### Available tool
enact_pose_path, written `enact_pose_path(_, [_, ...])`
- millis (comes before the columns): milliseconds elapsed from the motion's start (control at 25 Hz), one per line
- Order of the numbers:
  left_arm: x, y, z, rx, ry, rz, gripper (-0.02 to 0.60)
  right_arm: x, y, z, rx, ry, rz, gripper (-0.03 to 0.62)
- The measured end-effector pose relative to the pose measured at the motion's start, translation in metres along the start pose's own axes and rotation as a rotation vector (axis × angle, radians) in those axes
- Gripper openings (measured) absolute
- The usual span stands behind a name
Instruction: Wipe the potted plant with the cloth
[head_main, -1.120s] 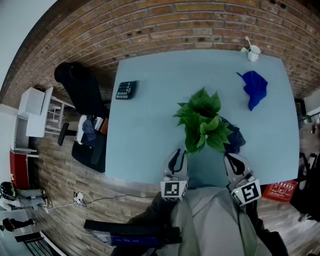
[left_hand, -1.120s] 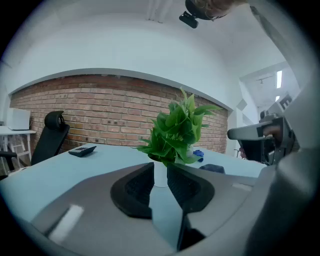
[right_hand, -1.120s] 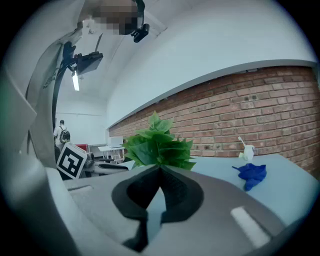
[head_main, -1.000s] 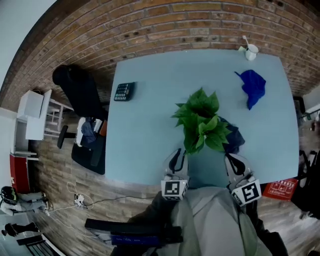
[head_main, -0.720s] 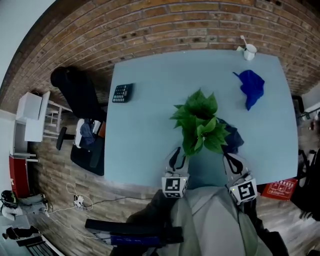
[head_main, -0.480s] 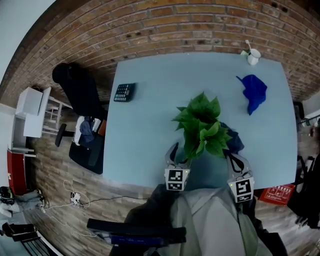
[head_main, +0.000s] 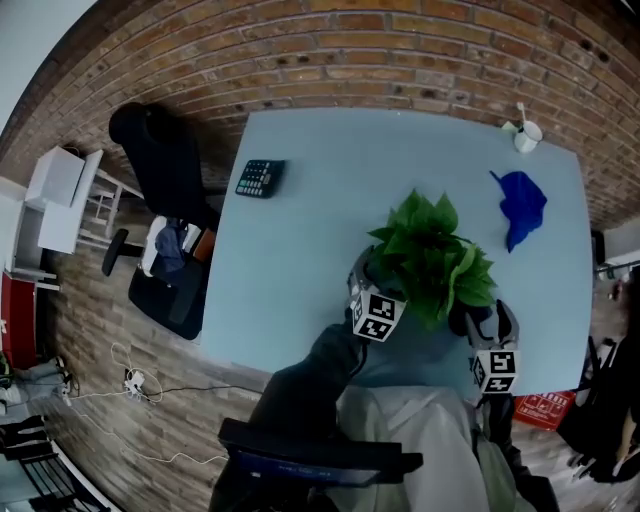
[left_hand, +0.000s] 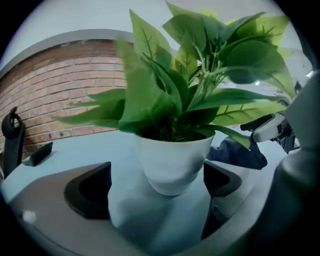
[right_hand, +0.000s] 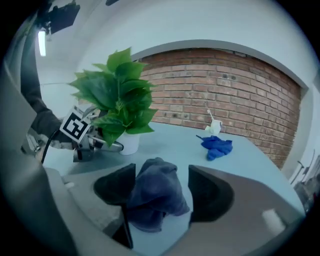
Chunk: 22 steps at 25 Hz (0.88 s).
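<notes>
Nothing is wiped yet, I judge. My left gripper (left_hand: 155, 186) has just opened its jaws wide; the potted plant (left_hand: 172, 155) stands between them, its white pot not pressed. My right gripper (right_hand: 161, 192) has just opened too, and the dark cloth (right_hand: 150, 200) lies bunched between its jaws, ungripped. Taking hold and wiping the leaves all remains

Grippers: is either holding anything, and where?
Nothing is gripped. The left gripper, jaws just opened, straddles the white pot; the right gripper, likewise, straddles the dark blue cloth.
</notes>
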<state>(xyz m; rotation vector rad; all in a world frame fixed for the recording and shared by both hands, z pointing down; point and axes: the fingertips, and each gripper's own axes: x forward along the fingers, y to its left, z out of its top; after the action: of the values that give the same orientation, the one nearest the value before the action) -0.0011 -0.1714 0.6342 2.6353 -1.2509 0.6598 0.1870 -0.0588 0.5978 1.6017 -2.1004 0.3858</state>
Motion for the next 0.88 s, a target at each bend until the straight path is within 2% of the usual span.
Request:
enact_pose_path(160, [0.024, -0.016, 0.018, 0.062, -0.029, -0.098, 0.568, 0.021, 0.006, -0.004, -0.079, 0.056, 0.003, 0.319])
enact_pose_path(280, [0.035, -0.023, 0.028, 0.076, -0.065, -0.161, 0.56, 0.037, 0.008, -0.005, -0.113, 0.066, -0.01, 0.319])
enact_pose_path(360, [0.037, -0.022, 0.033, 0.058, -0.093, -0.17, 0.515, 0.047, 0.008, -0.003, -0.148, 0.069, -0.022, 0.319])
enact_pose_path(480, [0.035, -0.019, 0.033, 0.002, -0.107, -0.177, 0.511, 0.062, 0.013, -0.014, -0.174, 0.128, -0.005, 0.31])
enact_pose_path(520, [0.032, -0.018, 0.034, -0.023, -0.11, -0.183, 0.509, 0.066, 0.017, -0.018, -0.174, 0.146, 0.012, 0.285])
enact_pose_path(600, [0.022, -0.013, 0.038, -0.084, -0.127, -0.198, 0.509, 0.071, 0.024, -0.021, -0.181, 0.158, 0.035, 0.181])
enact_pose_path(720, [-0.006, -0.005, 0.051, -0.2, -0.161, -0.229, 0.506, 0.07, 0.023, -0.02, -0.165, 0.147, 0.027, 0.112])
enact_pose_path(880, [-0.056, 0.002, 0.068, -0.307, -0.187, -0.308, 0.503, 0.069, 0.016, -0.021, -0.076, 0.16, 0.034, 0.089])
